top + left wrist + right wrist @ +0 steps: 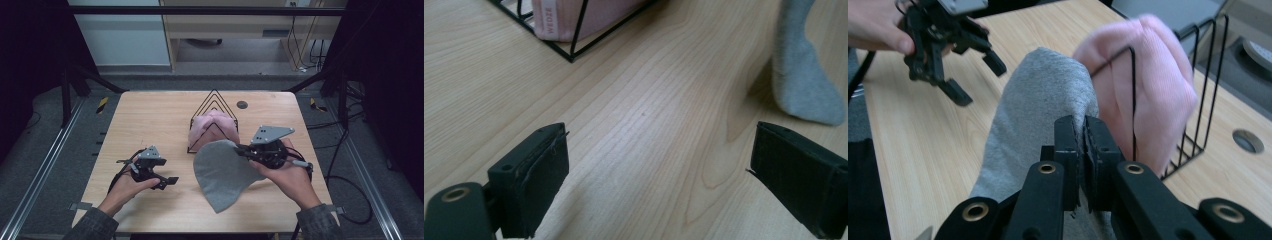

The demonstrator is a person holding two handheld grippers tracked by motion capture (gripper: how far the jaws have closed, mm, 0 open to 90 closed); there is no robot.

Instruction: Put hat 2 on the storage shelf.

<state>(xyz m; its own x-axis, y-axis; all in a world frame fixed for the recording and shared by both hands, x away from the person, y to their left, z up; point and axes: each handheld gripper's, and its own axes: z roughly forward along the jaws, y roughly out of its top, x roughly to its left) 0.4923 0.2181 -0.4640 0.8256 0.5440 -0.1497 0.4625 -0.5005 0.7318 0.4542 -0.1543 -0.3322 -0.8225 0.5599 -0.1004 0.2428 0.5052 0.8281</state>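
Right of centre in the high view, your right gripper pinches the grey cloth beside the wire rack, likely next racking it, while your left gripper waits agape.

Looks like a lab or some kind of recording rig in an office-type room, not anybody's home. The light wood bench sits alone in the middle with a cable grommet hole in its top, and metal rails run along the grey carpet floor on both sides. Black frame bars and dark curtains box the whole thing in. Yellow-black hazard tape marks the floor near the legs. Behind it there's a pale wooden desk with cables dangling down, plus more cable loose on the floor at right.
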